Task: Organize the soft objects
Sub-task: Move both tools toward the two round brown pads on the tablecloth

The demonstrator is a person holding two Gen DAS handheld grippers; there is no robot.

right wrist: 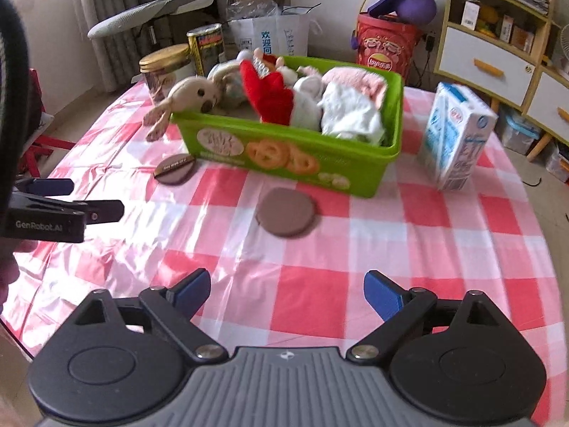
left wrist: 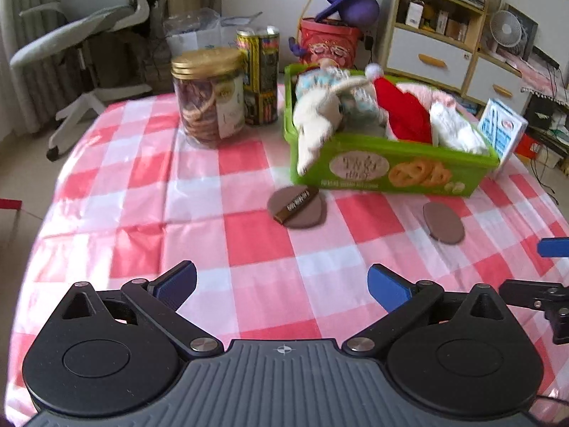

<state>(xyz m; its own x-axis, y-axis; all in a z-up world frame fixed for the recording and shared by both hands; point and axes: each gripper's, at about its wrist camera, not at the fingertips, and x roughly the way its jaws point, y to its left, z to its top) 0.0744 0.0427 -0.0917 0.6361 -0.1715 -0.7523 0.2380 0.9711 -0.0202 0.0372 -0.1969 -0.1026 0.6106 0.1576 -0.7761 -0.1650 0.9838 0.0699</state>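
Nearest, the left gripper (left wrist: 282, 286) and right gripper (right wrist: 287, 293) hover with jaws apart and empty over the red-checked tablecloth (left wrist: 142, 192). Beyond two brown pads (right wrist: 285, 211), the green bin (right wrist: 291, 158) holds the soft toys (right wrist: 199, 94) (one overhanging its left rim). Far right stands a shelf unit (left wrist: 434, 32).

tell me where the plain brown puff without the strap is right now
The plain brown puff lies flat on the checked tablecloth just in front of the green bin, right of the strapped puff in both views.

Wrist views over table (left wrist: 199, 213) (shared bin (right wrist: 384, 163))
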